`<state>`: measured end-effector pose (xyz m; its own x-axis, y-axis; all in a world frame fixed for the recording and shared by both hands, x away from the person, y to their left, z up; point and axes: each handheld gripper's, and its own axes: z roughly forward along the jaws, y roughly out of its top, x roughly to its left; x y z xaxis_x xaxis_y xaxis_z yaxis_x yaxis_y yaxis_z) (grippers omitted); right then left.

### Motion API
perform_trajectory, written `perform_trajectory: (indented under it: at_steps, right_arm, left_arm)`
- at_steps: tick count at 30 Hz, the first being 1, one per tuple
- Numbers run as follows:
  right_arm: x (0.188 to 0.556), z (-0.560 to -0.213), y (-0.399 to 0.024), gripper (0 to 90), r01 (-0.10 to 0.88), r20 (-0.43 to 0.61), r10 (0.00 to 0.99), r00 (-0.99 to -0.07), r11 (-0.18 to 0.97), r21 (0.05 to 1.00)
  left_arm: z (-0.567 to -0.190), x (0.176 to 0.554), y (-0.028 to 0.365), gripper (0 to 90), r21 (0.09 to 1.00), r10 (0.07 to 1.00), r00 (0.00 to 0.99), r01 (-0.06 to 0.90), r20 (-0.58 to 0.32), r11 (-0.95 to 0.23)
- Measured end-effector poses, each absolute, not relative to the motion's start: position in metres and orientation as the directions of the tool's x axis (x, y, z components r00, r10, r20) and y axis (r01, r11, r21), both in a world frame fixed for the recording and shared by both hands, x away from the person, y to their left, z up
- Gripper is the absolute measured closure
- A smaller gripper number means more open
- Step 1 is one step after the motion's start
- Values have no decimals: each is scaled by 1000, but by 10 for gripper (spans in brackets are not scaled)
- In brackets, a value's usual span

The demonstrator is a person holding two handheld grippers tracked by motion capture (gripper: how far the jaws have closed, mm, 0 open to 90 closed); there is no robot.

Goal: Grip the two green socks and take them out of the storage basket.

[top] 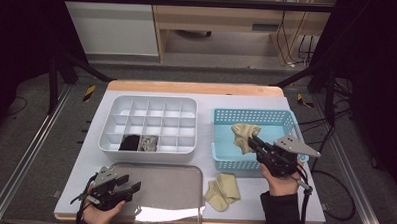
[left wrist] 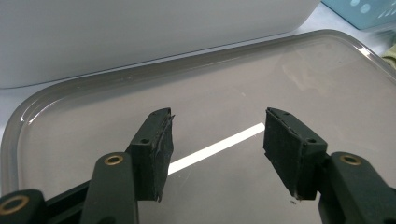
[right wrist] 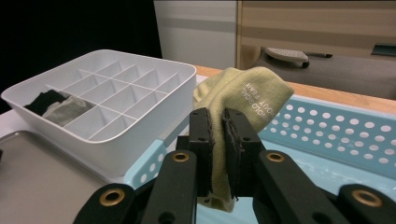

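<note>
Sock (right wrist: 243,93), pale yellow-green knit, pinched in the right tool (right wrist: 218,135) and hanging above the blue basket (top: 281,117), near its front. The fabric looks light, soft and limp: it drapes and folds over the jaws, so it should not slip readily, but loose ends may swing or snag on the basket wall. A hold on a bunched fold, as here, seems sounder than one on a single edge. The sock's lower part is hidden behind the jaws; its printed lettering is too small to read. A second pale sock (top: 223,191) lies on the surface (top: 84,163) in front of the basket. The white divider box (top: 151,123) holds a black item (top: 130,142) and a grey item (top: 148,143), kinds unclear. The left tool (left wrist: 217,140) stands wide and empty over the grey tray (left wrist: 46,100).
</note>
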<state>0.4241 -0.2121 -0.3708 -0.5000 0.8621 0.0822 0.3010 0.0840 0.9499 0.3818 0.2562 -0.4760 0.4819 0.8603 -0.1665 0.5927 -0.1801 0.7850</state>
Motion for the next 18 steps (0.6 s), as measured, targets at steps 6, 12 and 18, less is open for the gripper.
perform_trajectory:
  at_steps: [6, 12, 18]
  right_arm:
    - [401, -370, -213, 822, 273, 81, 848, -524, 77, 959]
    - [384, -370, -217, 823, 272, 75, 847, -527, 83, 959]
    - [370, -379, -219, 822, 293, 93, 841, -533, 81, 953]
  left_arm:
    - [-476, 382, 257, 415, 787, 862, 479, 592, -167, -176]
    - [-475, 381, 257, 415, 788, 862, 479, 590, -168, -174]
    - [-475, 381, 257, 415, 790, 861, 480, 587, -166, -175]
